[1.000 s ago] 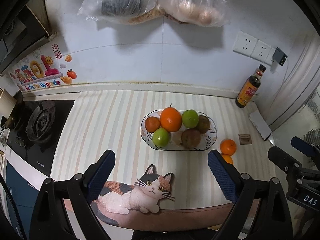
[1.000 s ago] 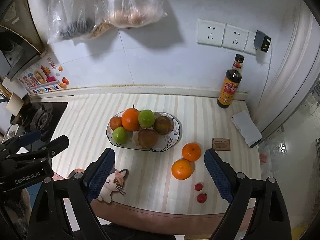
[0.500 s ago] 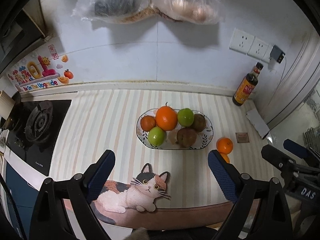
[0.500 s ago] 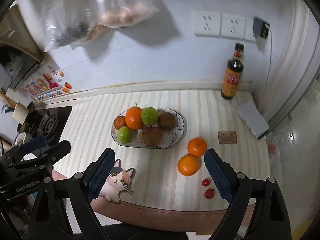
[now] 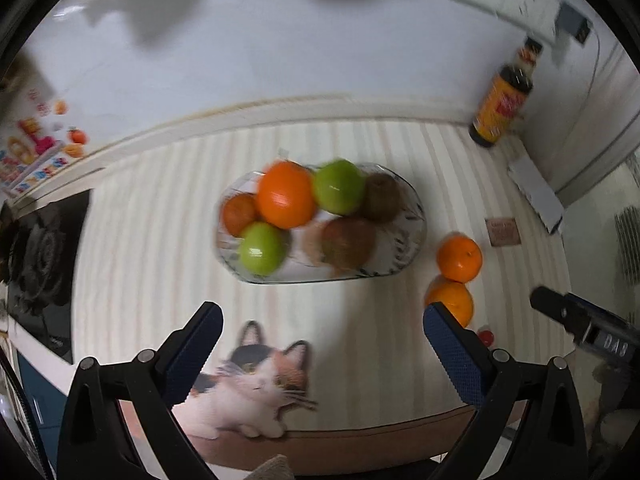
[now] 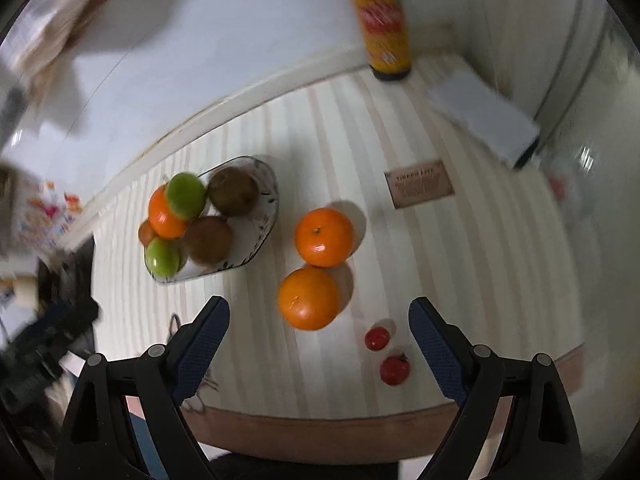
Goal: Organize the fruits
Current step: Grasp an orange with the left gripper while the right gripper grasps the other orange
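- The stove top, dark and matte, lies far to the left of the left gripper, whose fingers stand wide apart with nothing between them.
- Just below and between that gripper's fingers a cat-shaped mat lies flat near the counter's front edge; it reads as decoration, not part of the job.
- Ahead of the left gripper, roughly centred on it, sits the fruit bowl, a shallow oval dish with a printed rim. It is heaped with a large orange, two smooth green fruits, two dull brown fruits and a smaller orange one, so it is probably the collecting place.
- The right gripper is likewise spread open and empty, and the bowl lies ahead and to its left.
- Directly ahead between its blue textured fingertips rests the near orange, round and glossy, seemingly touching the far orange behind it. Both sit loose on the striped counter, so they appear to be the fruits left to gather.
- The open fingers lined up on the near orange suggest it is the next pick; being round, it could roll if nudged.
- Two small red fruits, shiny and tomato-like, lie just inside the right finger.
- A brown card, a white box and a sauce bottle stand farther ahead to the right.
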Tool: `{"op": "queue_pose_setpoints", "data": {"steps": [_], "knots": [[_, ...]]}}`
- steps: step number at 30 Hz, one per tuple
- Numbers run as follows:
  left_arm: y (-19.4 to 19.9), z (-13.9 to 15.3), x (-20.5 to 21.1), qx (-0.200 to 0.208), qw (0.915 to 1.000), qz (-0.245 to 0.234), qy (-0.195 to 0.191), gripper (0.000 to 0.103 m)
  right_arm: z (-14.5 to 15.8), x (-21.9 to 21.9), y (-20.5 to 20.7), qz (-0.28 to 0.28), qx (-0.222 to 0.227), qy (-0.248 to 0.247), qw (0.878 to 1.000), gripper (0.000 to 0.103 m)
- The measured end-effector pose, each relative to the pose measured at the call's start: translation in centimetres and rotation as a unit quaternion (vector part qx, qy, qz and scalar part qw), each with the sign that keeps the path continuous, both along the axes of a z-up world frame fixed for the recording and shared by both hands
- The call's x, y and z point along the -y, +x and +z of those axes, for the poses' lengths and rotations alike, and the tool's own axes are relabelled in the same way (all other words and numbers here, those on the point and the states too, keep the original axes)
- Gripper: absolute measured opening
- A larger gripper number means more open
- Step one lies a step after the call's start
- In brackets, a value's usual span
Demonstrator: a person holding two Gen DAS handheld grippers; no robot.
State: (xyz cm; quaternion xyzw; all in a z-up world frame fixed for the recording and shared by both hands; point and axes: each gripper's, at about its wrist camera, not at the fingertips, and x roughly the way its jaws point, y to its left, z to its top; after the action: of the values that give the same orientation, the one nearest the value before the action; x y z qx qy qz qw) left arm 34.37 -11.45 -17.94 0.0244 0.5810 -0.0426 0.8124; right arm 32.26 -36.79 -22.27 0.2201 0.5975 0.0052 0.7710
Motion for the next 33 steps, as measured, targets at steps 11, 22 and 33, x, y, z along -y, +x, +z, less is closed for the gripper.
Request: {"op": "queue_pose_setpoints", "data": {"steps": [11, 22, 33], "knots": [[2.7, -11.5, 11.7, -0.141, 0.985, -0.098, -0.016, 0.103, -5.5, 7.5, 1.1, -0.09, -0.039, 0.092, 0.991, 0.063], [2.5, -14.4, 12.6, -0.162, 0.98, -0.106, -0.046, 0.063, -7.2, 8.0, 2.9, -0.08, -0.057, 0.106, 0.99, 0.065], [1.5, -13.1, 3.0, -0.162, 0.986, -0.017, -0.035, 0.063, -12.6, 0.5, 9.4, 0.003, -0.104, 0.11, 0.989, 0.073]]}}
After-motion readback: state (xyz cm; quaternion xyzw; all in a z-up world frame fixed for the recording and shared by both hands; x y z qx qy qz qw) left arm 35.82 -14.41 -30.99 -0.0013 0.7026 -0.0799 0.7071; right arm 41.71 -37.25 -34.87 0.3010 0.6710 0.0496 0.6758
